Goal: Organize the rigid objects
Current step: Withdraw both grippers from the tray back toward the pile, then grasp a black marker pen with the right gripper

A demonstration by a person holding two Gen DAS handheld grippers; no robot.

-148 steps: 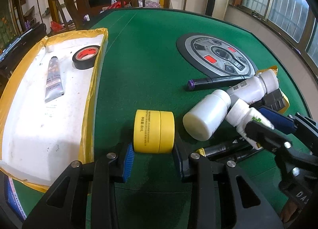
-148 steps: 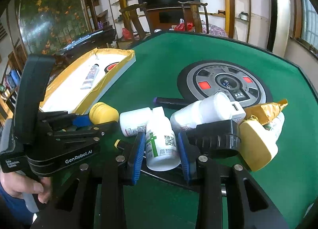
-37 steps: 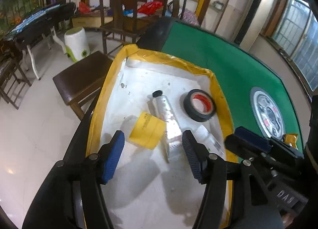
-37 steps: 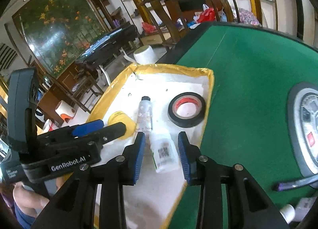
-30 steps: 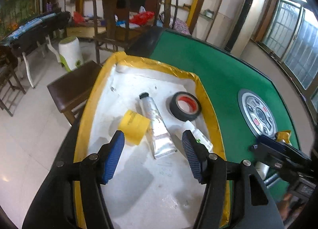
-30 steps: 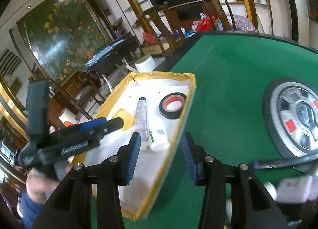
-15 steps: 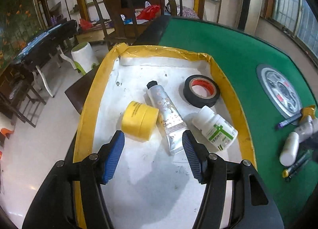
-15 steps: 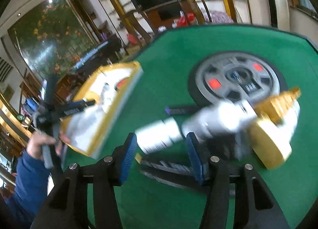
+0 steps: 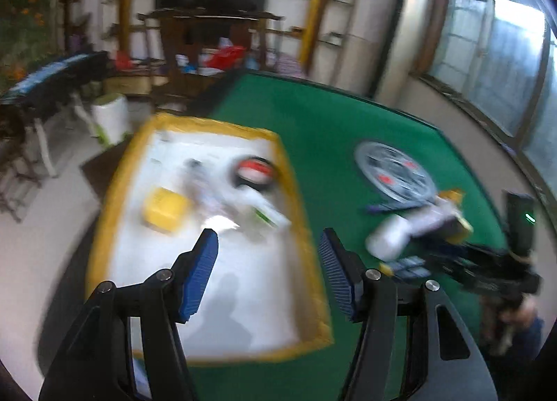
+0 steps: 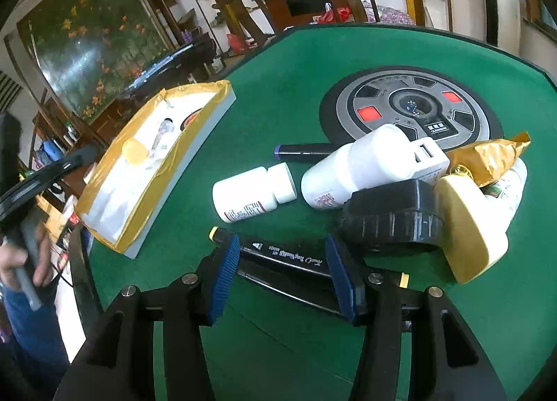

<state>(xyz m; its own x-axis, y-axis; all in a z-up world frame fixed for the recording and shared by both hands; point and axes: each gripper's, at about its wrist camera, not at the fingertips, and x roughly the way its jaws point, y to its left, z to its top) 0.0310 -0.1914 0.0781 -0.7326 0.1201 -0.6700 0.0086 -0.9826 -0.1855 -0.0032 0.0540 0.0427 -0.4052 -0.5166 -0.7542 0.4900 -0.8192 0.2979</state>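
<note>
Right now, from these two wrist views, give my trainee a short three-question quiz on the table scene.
1. True or false: the right tongs are clamped shut on the black marker.
2. Which of these lies in the yellow-edged tray? A) yellow jar B) black cap C) purple-tipped pen
3. Fill in: the small white bottle on the green table lies on its ____.

Key: 1 false, the marker lies between open pads; 2 A; 3 side.

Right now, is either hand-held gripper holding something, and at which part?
Nothing is held. The left hand-held gripper is open and empty; the right hand-held gripper straddles the black marker without gripping.
</note>
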